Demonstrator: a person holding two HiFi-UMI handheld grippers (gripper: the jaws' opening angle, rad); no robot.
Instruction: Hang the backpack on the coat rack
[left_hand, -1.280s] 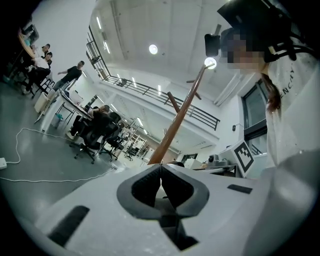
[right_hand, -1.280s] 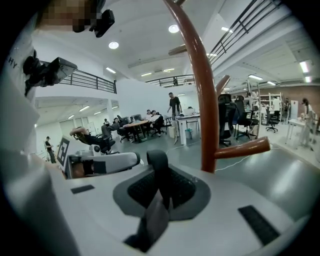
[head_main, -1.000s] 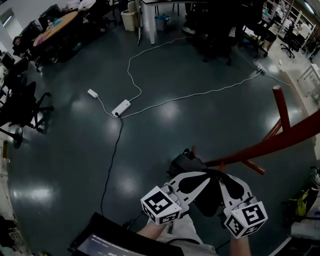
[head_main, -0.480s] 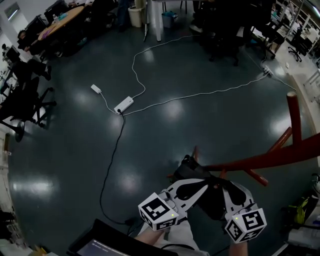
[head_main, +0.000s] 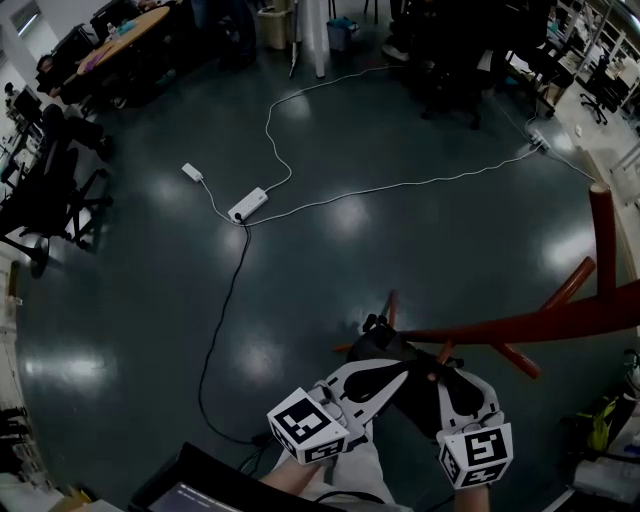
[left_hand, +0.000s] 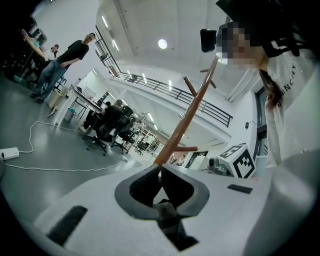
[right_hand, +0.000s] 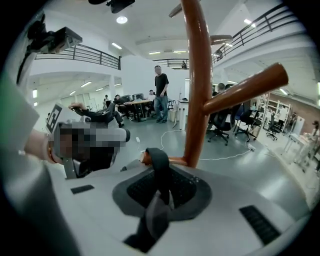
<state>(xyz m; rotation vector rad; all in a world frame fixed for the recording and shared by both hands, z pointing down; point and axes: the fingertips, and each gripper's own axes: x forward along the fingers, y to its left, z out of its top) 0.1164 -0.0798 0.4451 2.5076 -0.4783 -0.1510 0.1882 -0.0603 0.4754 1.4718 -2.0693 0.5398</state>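
Low in the head view, left gripper (head_main: 398, 372) and right gripper (head_main: 447, 378) are each clenching the black backpack (head_main: 385, 348) beside the red coat rack (head_main: 520, 322); only the right gripper view is showing its pinched strap (right_hand: 159, 170) looping beside a peg (right_hand: 145, 158); a white cable (head_main: 330, 200) is trailing across the glossy grey floor (head_main: 130, 300); office chairs (head_main: 48, 198) are standing beyond.

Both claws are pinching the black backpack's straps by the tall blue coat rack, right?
No. The wooden coat rack is reddish-brown, not blue; the right gripper view shows it. The left claw and right claw do pinch the black fabric backpack's straps.
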